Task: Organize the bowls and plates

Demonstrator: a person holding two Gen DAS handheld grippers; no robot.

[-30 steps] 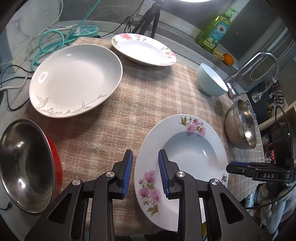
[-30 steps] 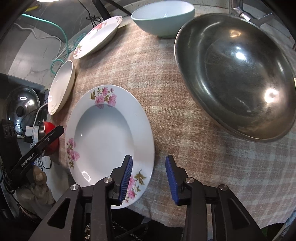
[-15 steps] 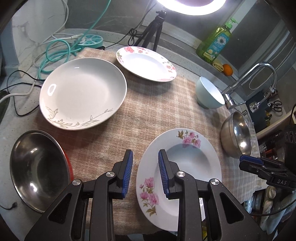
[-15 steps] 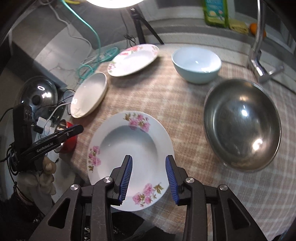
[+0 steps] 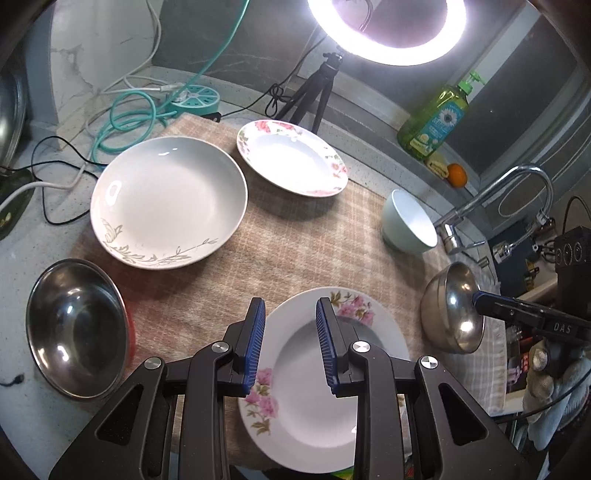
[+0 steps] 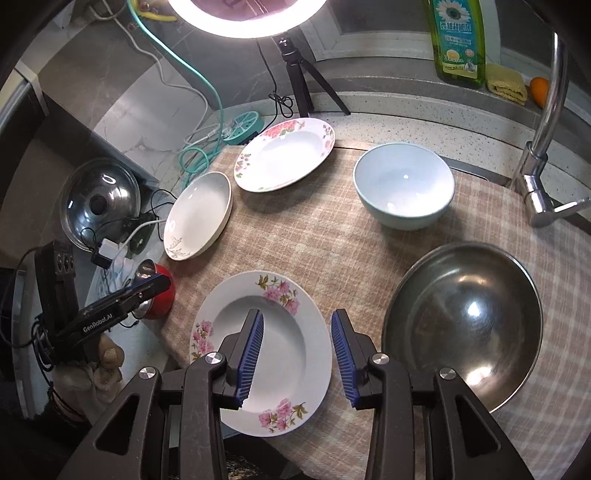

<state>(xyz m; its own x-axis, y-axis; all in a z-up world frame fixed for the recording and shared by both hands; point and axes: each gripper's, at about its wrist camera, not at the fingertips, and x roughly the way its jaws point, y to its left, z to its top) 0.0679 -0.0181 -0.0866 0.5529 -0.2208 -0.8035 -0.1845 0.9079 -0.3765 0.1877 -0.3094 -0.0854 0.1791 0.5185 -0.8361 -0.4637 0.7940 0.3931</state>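
A pink-flowered soup plate (image 5: 325, 398) (image 6: 273, 343) lies at the near edge of the checked cloth. My left gripper (image 5: 290, 325) is open and empty above its left rim. My right gripper (image 6: 297, 341) is open and empty above its right side. A white plate with a leaf print (image 5: 168, 199) (image 6: 199, 216) and a second flowered plate (image 5: 291, 160) (image 6: 284, 155) lie farther back. A pale blue bowl (image 5: 406, 223) (image 6: 404, 184) stands at the back right. A large steel bowl (image 5: 452, 314) (image 6: 461, 325) sits to the right. A steel bowl in a red one (image 5: 75, 328) (image 6: 153, 290) sits at the left.
A ring light on a tripod (image 5: 388, 33) stands at the back, with cables and a teal power strip (image 5: 195, 99) on the counter at the left. A green soap bottle (image 6: 458, 40) and a tap (image 6: 543, 147) are at the right. A pot lid (image 6: 99, 203) lies at far left.
Both grippers have pulled back and risen, so more of the table and the ring light shows. Both jaws stay open. No dish has moved.
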